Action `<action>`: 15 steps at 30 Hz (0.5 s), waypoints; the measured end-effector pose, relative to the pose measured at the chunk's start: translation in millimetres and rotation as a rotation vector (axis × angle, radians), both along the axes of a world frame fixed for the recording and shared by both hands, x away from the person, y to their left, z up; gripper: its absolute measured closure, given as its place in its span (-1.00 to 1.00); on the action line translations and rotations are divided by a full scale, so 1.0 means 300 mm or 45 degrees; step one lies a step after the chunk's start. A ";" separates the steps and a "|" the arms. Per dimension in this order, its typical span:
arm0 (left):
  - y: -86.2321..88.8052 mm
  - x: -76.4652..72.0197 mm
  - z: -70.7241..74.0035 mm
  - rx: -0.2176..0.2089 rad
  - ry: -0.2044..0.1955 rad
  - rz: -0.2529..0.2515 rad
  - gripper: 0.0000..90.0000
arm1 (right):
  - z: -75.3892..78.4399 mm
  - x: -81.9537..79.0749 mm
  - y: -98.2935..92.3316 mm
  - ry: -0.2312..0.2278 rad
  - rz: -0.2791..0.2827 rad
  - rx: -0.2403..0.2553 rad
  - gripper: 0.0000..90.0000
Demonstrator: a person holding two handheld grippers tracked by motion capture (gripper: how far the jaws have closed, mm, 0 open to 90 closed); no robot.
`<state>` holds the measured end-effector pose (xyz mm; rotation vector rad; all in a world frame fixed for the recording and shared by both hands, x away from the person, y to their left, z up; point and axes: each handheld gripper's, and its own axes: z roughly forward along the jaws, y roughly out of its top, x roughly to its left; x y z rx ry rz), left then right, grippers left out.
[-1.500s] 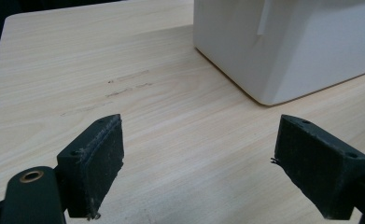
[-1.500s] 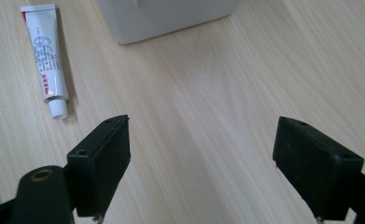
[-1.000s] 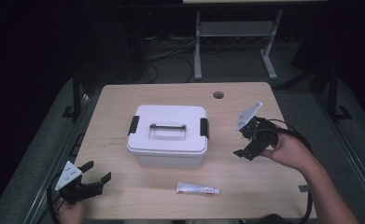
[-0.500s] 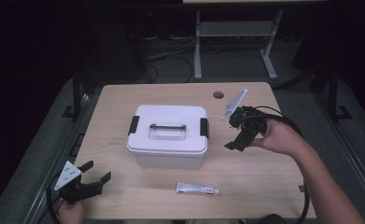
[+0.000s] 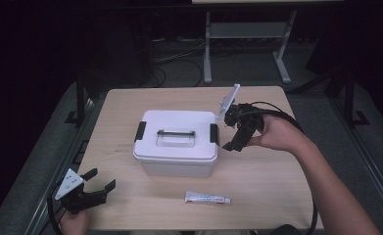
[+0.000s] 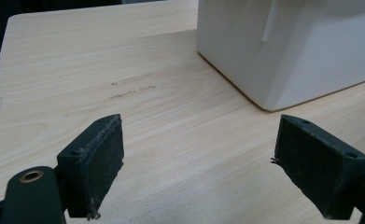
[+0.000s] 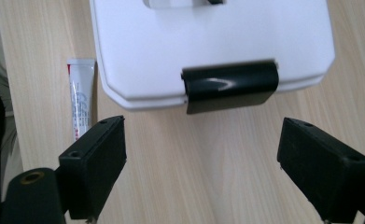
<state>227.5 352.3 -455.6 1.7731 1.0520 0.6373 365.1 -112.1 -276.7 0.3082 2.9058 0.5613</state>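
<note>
Nothing is unlatched yet on the white box [image 5: 175, 147]. Nearest, left of the box, the left gripper [image 5: 99, 189] rests spread and empty; beyond, the right gripper [image 5: 227, 138], jaws wide, faces its right black latch [image 7: 230, 90], still closed.

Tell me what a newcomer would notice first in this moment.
The white lidded box with black latches sits mid-table. The right tool hovers open beside its right latch, which is centred between the jaws in the right gripper view. A small tube lies near the front edge, and the left tool rests open at the front left corner.
</note>
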 end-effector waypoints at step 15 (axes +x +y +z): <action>0.005 0.000 0.000 -0.011 -0.001 0.004 -0.67 | 0.038 0.027 0.129 -0.012 0.097 -0.047 -0.65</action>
